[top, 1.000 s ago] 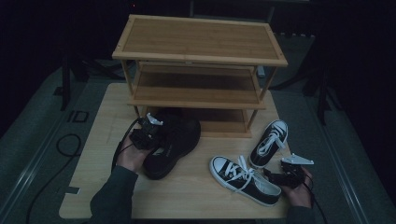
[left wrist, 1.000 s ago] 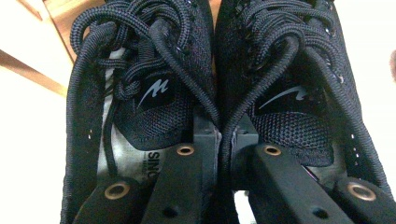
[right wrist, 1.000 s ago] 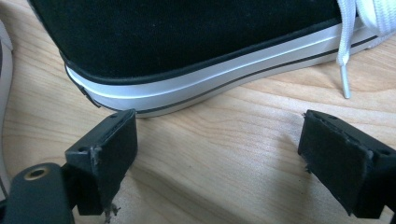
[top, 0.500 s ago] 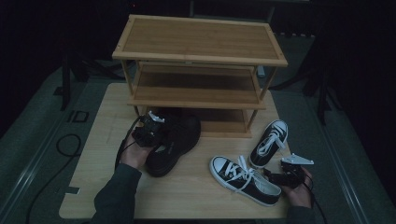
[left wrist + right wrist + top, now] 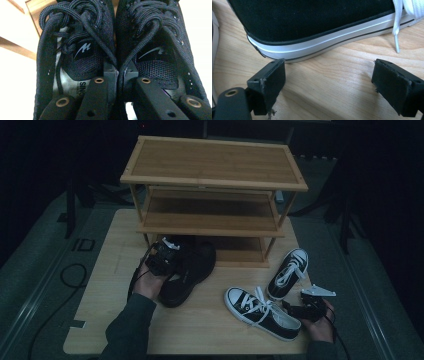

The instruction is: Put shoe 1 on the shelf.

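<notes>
The left hand-held gripper (image 5: 120, 75) pinches together the inner collars of two black knit-mesh shoes (image 5: 152, 37), thick woven laces, a white swoosh-like "M" logo on each tongue, by the bamboo rack (image 5: 212, 180). The right hand-held gripper (image 5: 328, 87) gapes empty beside a canvas sneaker (image 5: 312, 20) with a smooth white rubber sole on the wood-grain worktop (image 5: 332, 75).

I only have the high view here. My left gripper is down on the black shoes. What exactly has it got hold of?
Observer: The left gripper is shut on both black shoes, one finger inside each, pinching their inner collars together.
Operator: And the right one, is it gripping the sneaker?
Observer: No. The right gripper is open over bare table, nothing between its fingers, with the sneaker lying just beyond them.
</notes>
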### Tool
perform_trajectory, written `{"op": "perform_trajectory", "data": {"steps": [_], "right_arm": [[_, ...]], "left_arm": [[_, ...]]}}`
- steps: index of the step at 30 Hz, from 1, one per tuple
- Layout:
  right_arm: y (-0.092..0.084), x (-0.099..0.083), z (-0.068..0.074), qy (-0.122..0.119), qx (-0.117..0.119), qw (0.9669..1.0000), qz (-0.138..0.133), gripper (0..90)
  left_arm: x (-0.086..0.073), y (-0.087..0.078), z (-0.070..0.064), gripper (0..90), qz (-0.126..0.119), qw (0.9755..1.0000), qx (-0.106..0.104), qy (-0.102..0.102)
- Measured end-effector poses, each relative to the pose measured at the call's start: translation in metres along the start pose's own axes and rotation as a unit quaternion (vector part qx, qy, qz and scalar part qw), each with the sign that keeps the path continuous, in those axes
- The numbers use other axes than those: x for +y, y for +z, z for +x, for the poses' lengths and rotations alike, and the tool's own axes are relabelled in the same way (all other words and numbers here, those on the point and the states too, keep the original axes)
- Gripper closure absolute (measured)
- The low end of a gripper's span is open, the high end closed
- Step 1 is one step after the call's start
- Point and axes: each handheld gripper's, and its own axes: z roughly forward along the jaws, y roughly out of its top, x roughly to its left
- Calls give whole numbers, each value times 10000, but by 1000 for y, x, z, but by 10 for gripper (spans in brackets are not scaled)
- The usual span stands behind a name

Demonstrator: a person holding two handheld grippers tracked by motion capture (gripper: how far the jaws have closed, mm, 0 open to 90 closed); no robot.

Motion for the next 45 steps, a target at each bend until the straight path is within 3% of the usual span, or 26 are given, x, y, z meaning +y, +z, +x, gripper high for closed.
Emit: {"op": "perform_trajectory", "data": {"steps": [28,37,45], "right_arm": [[0,0,0,-2,3,10000,0,117],[0,0,0,-1,6,10000,0,117],[0,0,0,-3,7,10000,-1,117]], "left_arm": [[14,15,-8,851,-24,9997,140,-181],[19,20,-8,850,-67,9991,172,-370],[25,25,-14,850,-100,9986,332,-400]]}}
